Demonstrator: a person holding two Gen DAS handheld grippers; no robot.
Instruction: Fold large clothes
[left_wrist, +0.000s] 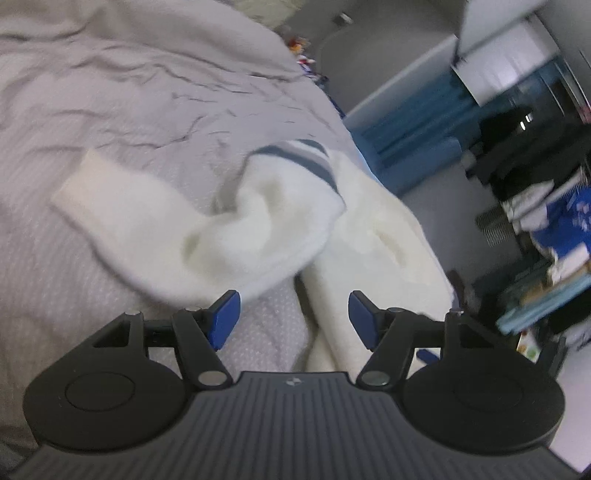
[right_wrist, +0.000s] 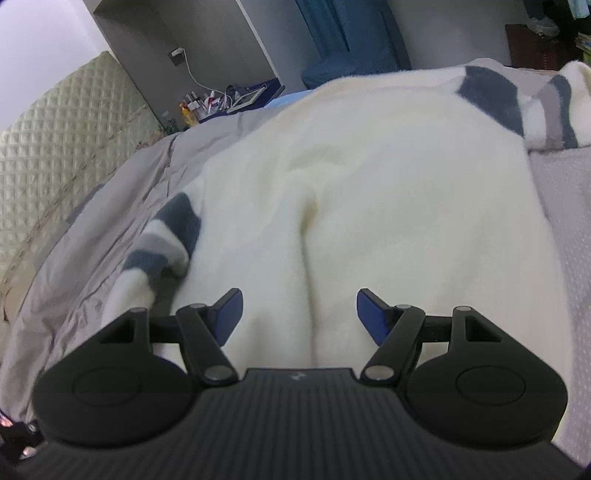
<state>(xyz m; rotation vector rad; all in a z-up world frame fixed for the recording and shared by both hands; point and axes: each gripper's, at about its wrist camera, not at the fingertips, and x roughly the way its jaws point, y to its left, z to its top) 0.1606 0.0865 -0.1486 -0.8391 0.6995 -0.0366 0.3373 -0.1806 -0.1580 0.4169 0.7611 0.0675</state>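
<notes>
The white sweater (right_wrist: 332, 177) lies on the bed (left_wrist: 129, 103), one striped sleeve (left_wrist: 229, 221) thrown loosely over it. Both the left gripper (left_wrist: 294, 317) and the right gripper (right_wrist: 299, 314) have their fingers wide and hold nothing. To fold well, I think the left one should flatten that sleeve straight across the body before the next grasp.

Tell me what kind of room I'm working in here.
Most likely a bedroom: the white sweater lies on a bed with a grey cover, a quilted headboard stands behind it, and a cluttered bedside shelf sits beside it.
</notes>
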